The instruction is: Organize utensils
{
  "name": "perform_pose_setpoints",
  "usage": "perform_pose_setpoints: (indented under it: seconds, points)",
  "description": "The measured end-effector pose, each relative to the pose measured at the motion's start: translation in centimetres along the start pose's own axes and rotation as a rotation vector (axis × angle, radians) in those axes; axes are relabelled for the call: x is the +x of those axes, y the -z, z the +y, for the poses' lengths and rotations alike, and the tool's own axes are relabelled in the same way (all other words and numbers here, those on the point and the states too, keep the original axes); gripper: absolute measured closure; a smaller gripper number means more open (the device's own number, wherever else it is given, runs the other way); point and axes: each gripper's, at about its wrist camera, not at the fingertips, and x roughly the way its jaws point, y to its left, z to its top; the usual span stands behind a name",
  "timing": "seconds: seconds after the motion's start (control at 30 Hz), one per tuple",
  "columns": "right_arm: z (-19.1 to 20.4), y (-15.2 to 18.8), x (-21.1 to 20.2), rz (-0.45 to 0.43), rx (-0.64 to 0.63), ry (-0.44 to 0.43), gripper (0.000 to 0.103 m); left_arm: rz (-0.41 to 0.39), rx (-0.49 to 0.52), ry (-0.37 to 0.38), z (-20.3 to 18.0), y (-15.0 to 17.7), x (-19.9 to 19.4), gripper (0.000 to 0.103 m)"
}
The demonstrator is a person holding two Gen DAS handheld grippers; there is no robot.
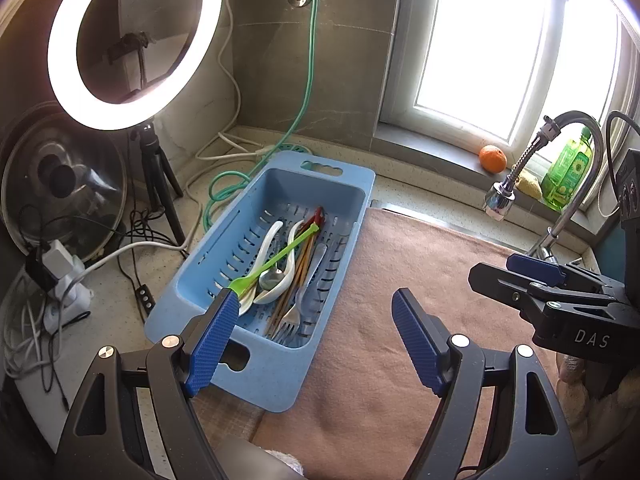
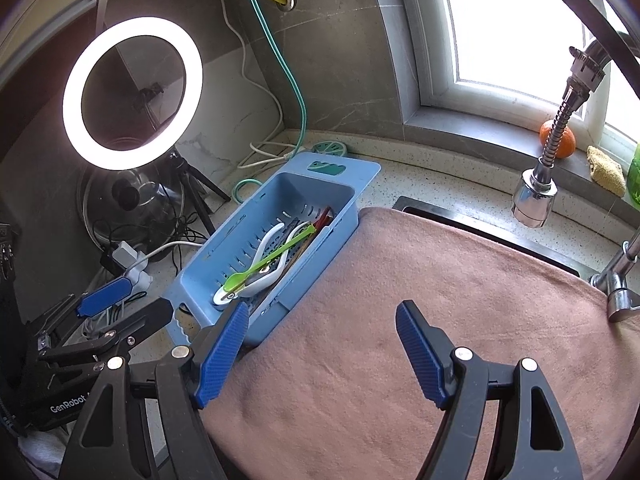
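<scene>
Left hand-held gripper (image 1: 316, 344) agape — blue basket (image 1: 362, 184) holding jumbled utensils (image 1: 280, 272)

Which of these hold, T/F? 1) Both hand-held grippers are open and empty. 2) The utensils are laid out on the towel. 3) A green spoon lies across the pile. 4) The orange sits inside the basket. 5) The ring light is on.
1) True: the left hand-held gripper and right hand-held gripper are open, holding nothing.
2) False: the utensils lie in the blue basket; the pink towel is bare.
3) True: the green spoon lies slantwise on top.
4) False: the orange sits on the window sill.
5) True: the ring light glows.
</scene>
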Motion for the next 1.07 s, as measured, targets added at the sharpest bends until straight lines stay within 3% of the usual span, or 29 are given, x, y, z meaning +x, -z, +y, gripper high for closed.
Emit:
perform_pose_setpoints:
  seconds: [1.07]
  points:
    - [-1.1,0.0,1.1,0.017,0.017,0.013,0.030,0.029,-0.012,0.004,-0.1,0.0,1.4,0.024]
